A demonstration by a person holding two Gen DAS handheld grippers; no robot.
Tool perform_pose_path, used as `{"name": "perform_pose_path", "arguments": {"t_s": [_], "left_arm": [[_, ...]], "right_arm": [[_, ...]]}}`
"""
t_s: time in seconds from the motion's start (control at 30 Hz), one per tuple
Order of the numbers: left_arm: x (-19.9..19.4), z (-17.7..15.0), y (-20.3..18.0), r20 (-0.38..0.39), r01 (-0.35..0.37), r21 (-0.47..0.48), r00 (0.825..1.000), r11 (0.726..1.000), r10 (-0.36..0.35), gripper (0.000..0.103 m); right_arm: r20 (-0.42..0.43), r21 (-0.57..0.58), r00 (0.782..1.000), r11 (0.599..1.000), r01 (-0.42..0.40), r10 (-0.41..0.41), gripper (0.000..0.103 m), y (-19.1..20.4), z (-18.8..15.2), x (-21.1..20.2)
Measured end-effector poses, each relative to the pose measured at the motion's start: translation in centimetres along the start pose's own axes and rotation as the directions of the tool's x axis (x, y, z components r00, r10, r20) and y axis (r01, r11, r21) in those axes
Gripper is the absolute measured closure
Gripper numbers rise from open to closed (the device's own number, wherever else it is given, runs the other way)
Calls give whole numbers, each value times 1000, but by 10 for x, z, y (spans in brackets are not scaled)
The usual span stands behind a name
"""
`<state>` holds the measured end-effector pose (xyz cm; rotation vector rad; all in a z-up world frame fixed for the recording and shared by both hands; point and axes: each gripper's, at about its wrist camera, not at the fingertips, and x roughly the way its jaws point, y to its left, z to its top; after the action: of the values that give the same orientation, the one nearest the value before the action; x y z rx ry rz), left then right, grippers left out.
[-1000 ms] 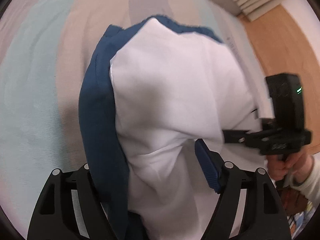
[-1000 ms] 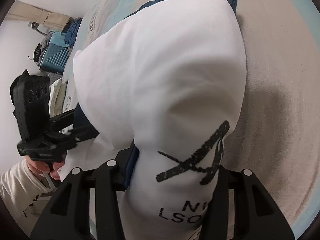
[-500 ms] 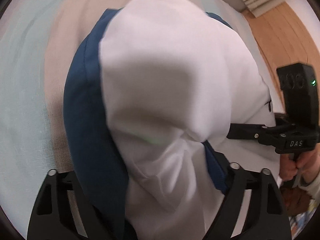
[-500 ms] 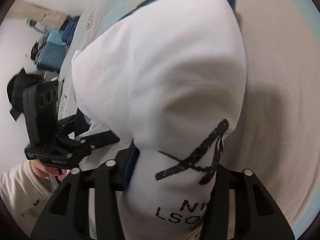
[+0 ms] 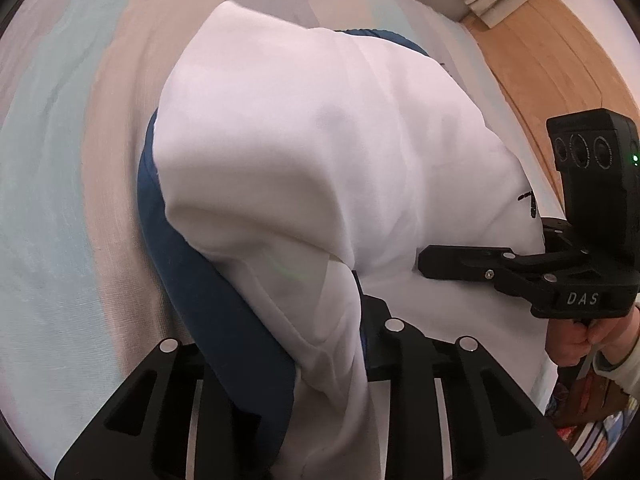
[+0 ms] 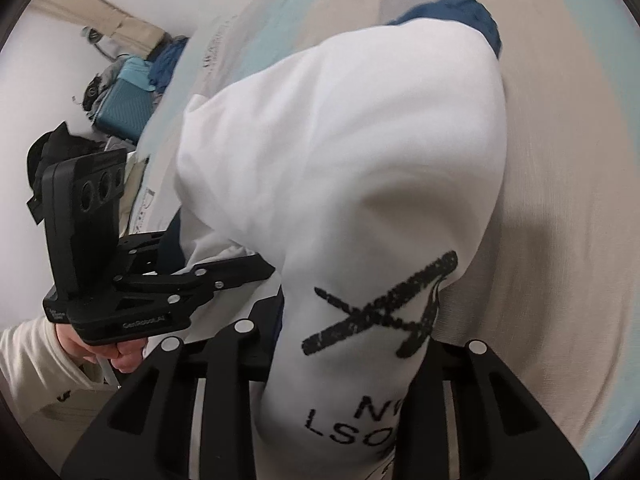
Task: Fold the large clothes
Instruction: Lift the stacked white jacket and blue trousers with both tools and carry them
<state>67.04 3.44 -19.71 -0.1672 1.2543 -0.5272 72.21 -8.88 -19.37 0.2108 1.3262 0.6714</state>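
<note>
Over the striped bed (image 5: 60,208), I closed both grippers (image 5: 320,344) (image 6: 344,364) on the white-and-blue shirt (image 5: 320,152), bunching it for folding.

garment (image 5: 320,160) betw both grippers, above bed (image 5: 60,200) | suitcase (image 6: 124,104) far left, behind

The left gripper (image 5: 320,320) was closing on a bunched white garment (image 5: 320,152) with a navy blue part (image 5: 224,320), the cloth caught between its jaws and draped over them. Below lay a bedspread (image 5: 52,200) in pale blue and beige bands. At right, the right gripper (image 5: 432,266), held by a hand (image 5: 580,340) in a cream sleeve, reached into the white fabric. Wooden flooring (image 5: 560,52) showed at upper right.
</note>
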Motion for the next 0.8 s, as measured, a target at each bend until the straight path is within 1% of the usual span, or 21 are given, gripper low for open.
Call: {"name": "perform_pose_path", "arguments": {"t_s": [0.07, 0.13, 0.17, 0.37, 0.5, 0.67, 0.8], "left_arm": [[-14, -12, 11, 8, -7, 11, 1000, 1000, 7, 79], [-20, -13, 8, 14, -14, 21, 1000, 1000, 14, 80], [-25, -17, 13, 17, -14, 21, 1000, 1000, 14, 80], [-35, -7, -5, 36, -33, 38, 999, 999, 32, 80], [-44, -1, -14, 55, -40, 46, 998, 998, 38, 80], [-67, -10, -18, 79, -42, 62, 996, 997, 37, 80], [-89, -16, -28, 96, -44, 82, 995, 996, 36, 80]], "right_arm": [[10, -8, 1000, 1000, -3, 3, 74, 4, 0, -5], [24, -20, 1000, 1000, -3, 3, 75, 8, -1, -11], [27, -26, 1000, 1000, -2, 3, 75, 10, -1, -14], [57, -53, 998, 999, 0, 3, 75, 25, -1, -32], [82, -65, 997, 998, 2, 4, 75, 27, -4, -48], [114, -79, 993, 997, 19, -9, 75, 39, -9, -71], [139, -88, 990, 996, 35, -23, 75, 54, -16, -92]]}}
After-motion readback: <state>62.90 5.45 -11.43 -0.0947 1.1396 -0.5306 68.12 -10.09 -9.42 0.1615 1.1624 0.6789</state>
